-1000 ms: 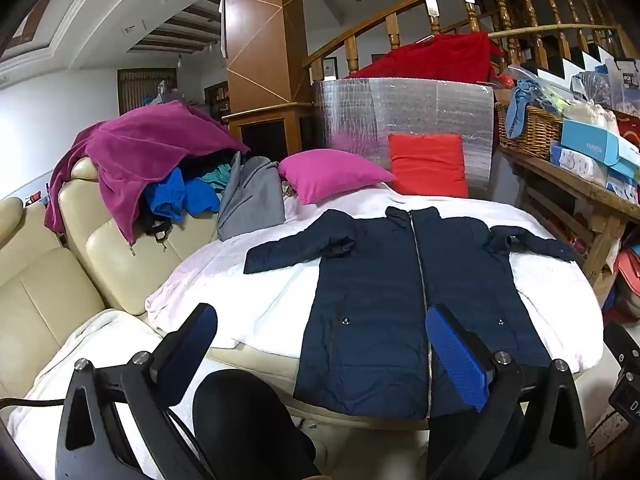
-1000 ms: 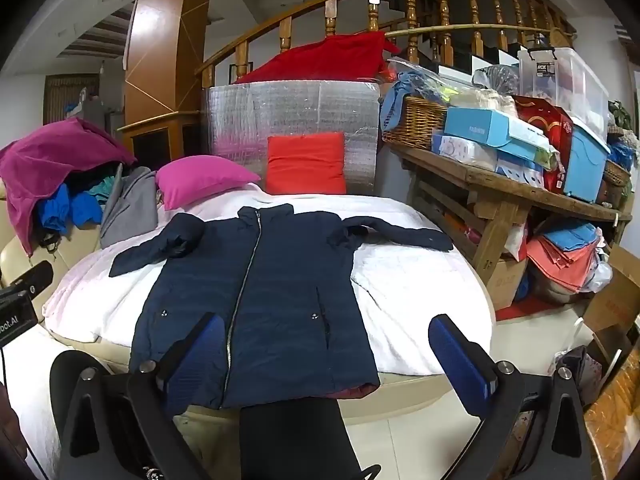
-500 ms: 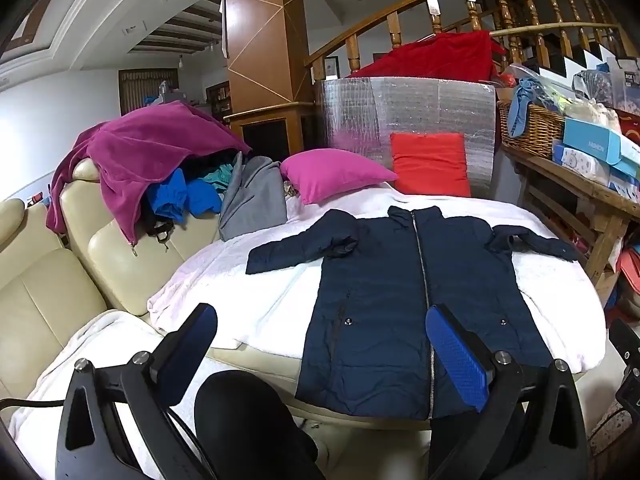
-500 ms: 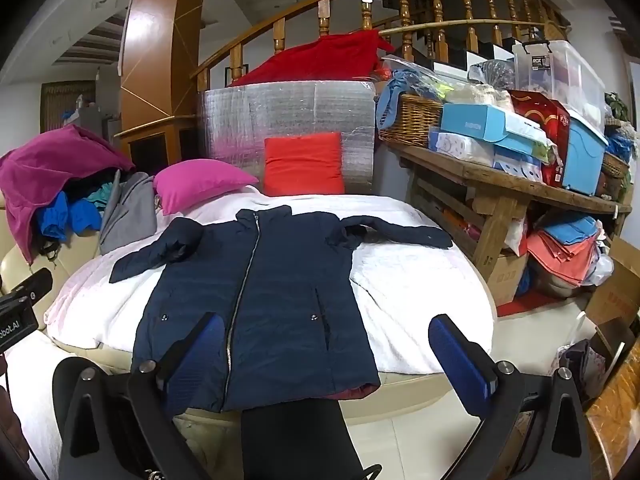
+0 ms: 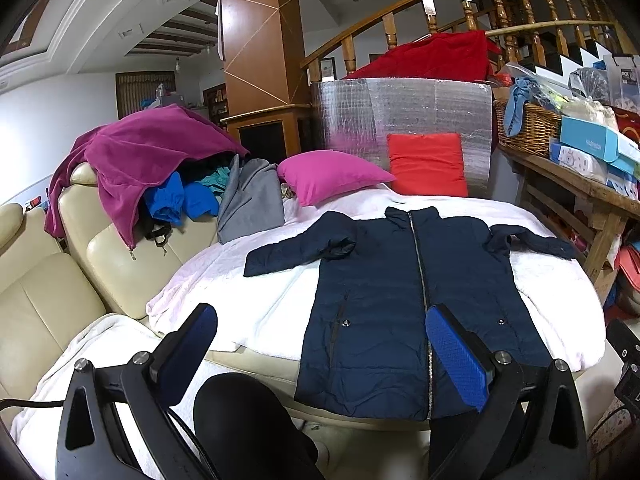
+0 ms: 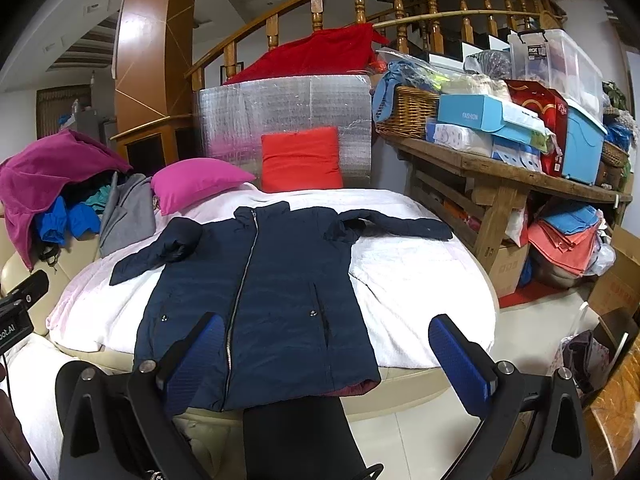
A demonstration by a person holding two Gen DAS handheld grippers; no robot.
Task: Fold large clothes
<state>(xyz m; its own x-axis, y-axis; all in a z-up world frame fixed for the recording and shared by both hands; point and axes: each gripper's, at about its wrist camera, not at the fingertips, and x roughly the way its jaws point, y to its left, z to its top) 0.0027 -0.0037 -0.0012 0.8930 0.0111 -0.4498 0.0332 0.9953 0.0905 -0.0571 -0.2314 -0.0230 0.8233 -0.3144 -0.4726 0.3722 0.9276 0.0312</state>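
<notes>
A long navy padded coat (image 5: pixel 404 300) lies flat, front up and zipped, on a white blanket (image 5: pixel 248 300) over a round surface. Both sleeves are spread outward. It also shows in the right wrist view (image 6: pixel 260 304). My left gripper (image 5: pixel 320 348) is open and empty, held back from the coat's hem. My right gripper (image 6: pixel 324 356) is open and empty, also short of the hem, toward its right corner.
A cream sofa (image 5: pixel 48 288) with a pile of clothes (image 5: pixel 152 168) stands at the left. Pink (image 5: pixel 328 174) and red (image 5: pixel 426 164) cushions lie behind the coat. A wooden bench (image 6: pixel 500 176) loaded with boxes stands at the right. My dark-clad knees (image 5: pixel 244 420) are below.
Both grippers have edged slightly forward toward the coat. The coat has not moved and both grippers stay open.
</notes>
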